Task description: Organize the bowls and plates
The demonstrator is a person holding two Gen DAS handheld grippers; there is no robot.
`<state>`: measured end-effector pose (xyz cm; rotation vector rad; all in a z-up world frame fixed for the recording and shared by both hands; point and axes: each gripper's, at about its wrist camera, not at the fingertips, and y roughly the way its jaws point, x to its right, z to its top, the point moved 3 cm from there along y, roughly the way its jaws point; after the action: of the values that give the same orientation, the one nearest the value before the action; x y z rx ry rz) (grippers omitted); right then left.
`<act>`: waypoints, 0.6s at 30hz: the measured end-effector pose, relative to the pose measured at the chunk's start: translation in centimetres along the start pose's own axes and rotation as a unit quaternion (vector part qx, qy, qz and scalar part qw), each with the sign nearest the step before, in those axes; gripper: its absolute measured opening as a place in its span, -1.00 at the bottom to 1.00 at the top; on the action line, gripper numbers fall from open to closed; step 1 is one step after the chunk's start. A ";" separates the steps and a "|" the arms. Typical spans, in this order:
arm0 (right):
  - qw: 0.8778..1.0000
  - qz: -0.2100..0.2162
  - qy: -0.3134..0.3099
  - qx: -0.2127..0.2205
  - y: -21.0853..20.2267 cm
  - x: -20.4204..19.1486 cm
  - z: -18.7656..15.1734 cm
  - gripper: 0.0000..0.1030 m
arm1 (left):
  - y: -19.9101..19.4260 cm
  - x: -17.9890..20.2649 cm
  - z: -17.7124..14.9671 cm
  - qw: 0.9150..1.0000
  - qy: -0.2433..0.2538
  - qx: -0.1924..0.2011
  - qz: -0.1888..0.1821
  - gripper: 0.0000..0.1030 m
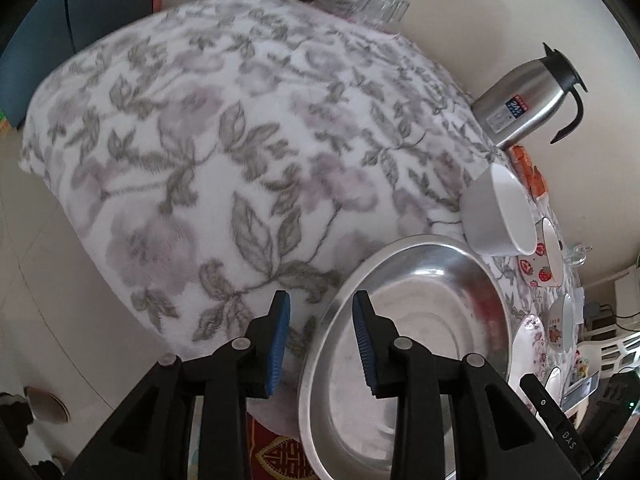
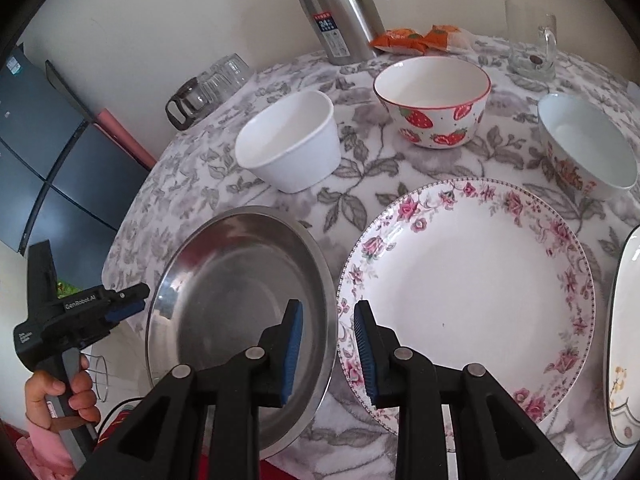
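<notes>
From the left wrist view, the left gripper (image 1: 320, 344) is seen with its jaws parted and nothing pressed between them; the rim of the stainless steel dish (image 1: 412, 320) sits in the gap, one blue pad outside on the floral tablecloth (image 1: 200, 140) side, the other over the dish's inside. To do this well, the rim should be taken squarely between the pads before any lift is tried, since polished metal is likely to slip in a shallow bite. The dish is seen empty. Beyond it, a plain white bowl (image 1: 500, 212) is glimpsed, also empty, with a steel thermos jug (image 1: 528, 100) near the table edge.

From the right wrist view, the right gripper (image 2: 328, 352) is likewise held apart and empty, poised over the narrow gap where the steel dish (image 2: 240, 300) and the rose-patterned plate (image 2: 468, 296) lie just beside each other. The near rim of the plate is probably best approached low and level. Behind, the white bowl (image 2: 288, 148), the strawberry bowl (image 2: 434, 104) and a flower-decorated bowl (image 2: 588, 148) are shown upright and empty. Part of a further plate (image 2: 624, 344) is cut off at the right edge.
</notes>
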<state>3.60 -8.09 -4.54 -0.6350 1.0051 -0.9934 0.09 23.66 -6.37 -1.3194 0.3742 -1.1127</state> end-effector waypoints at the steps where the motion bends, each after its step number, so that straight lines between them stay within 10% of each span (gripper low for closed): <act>1: 1.000 0.000 0.004 -0.002 0.1 0.1 0.0 -0.35 | 0.3 -0.1 0.0 1.000 -0.001 -0.004 -0.003 -0.33; 13: 0.999 0.000 0.026 -0.026 1.6 0.9 -0.2 -0.35 | 1.6 -0.6 -0.2 0.999 -0.015 -0.024 -0.031 -0.26; 18: 1.000 -0.004 0.012 -0.029 1.9 0.3 -0.3 -0.46 | 1.8 -0.3 -0.1 0.999 -0.010 -0.025 -0.043 -0.52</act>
<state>4.16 -7.57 -6.34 -0.6758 1.0568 -0.9832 0.63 23.58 -8.16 -1.4004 0.3347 -1.1660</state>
